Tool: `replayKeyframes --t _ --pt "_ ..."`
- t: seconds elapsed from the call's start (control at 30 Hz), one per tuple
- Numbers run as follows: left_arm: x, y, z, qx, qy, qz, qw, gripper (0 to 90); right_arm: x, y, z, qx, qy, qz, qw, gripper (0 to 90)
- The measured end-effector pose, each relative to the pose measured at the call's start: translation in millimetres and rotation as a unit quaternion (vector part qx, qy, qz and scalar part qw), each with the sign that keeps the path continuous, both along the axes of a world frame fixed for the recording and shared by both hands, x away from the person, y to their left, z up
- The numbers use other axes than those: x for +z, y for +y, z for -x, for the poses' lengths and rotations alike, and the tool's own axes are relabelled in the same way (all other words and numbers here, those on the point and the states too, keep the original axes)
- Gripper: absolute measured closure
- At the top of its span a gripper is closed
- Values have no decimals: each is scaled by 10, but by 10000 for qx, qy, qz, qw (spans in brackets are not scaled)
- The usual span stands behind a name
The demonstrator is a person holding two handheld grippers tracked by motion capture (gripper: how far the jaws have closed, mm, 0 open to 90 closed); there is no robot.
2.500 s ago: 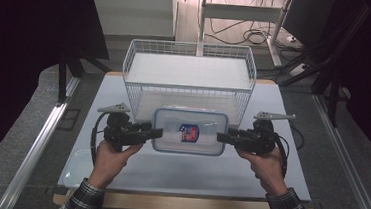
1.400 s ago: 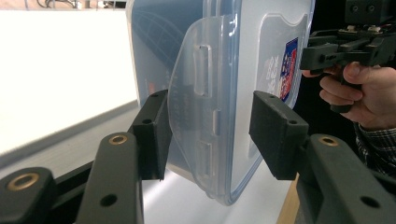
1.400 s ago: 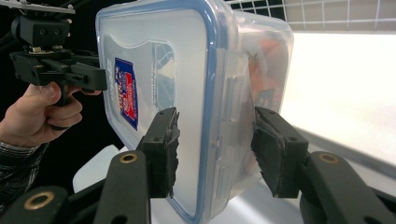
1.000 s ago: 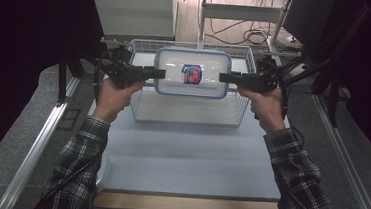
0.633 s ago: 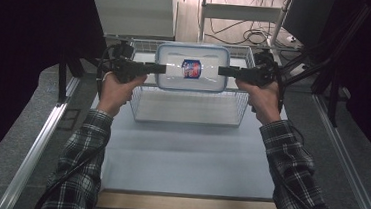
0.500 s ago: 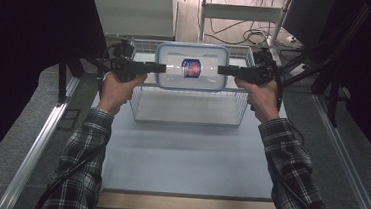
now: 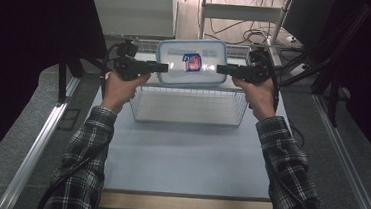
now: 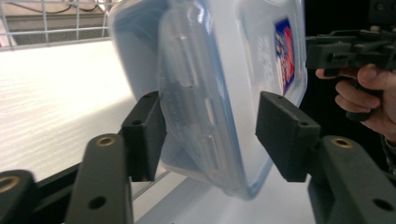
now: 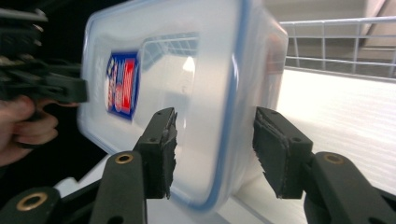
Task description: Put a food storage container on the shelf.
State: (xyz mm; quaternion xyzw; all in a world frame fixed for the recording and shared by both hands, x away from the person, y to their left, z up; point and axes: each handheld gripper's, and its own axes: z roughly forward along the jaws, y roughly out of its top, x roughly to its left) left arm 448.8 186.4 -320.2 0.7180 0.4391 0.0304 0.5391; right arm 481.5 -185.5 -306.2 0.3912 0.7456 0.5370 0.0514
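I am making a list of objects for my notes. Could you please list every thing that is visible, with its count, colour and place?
lidded plastic container: one, clear with a blue-rimmed lid and a red and blue label, held up over the far part of the basket, tilted, between the two grippers.
wire basket: one, white, at the far end of the table.
table: one, pale blue-grey top with a wooden front edge, in the centre.
cables: several, dark, on the floor behind the table.
left gripper: one, black, at the container's left end; one pad touches it, the other stands off, and the jaws have just been opening.
right gripper: one, black, at the container's right end; whether its pads press, I cannot tell.
sleeves: two, plaid, at the near edge.
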Motion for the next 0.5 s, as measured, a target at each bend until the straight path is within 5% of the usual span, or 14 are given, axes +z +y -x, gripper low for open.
replayKeyframes --t 0.07,0.23,0.5 --pt "-18 10 -25 26 55 87 9999 405 -20 44 -5 -51 -45 198 9998 467" --pt "-33 24 -61 72 102 178 9998 395 -51 37 -39 -83 64 -13 9999 474" --pt "-42 -39 -72 123 -56 -175 9998 286 -84 13 -29 -147 105 -26 9998 508"
